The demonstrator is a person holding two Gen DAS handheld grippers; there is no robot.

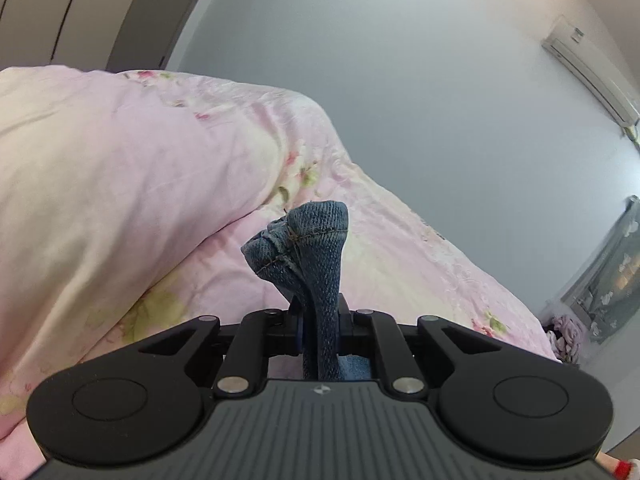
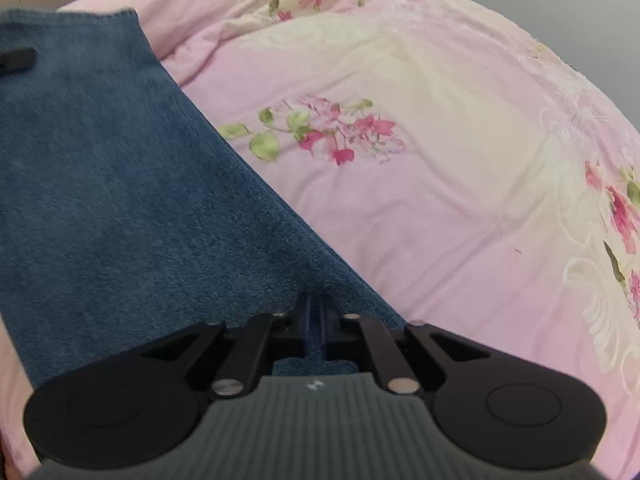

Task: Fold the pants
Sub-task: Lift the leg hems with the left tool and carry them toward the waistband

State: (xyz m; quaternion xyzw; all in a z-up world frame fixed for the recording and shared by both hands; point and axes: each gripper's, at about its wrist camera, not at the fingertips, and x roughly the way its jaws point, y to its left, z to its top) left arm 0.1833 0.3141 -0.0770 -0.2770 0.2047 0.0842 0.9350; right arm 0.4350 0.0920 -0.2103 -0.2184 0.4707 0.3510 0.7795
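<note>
The left gripper is clamping a bunched denim hem of the pants above the pink floral quilt while the right gripper, jaws closed, is pinching their edge, so both grips should be staying level and taut

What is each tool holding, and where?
Left tool pinches the bunched hem of the denim pants. Right tool is shut at the pants' edge; grip unclear.
</note>
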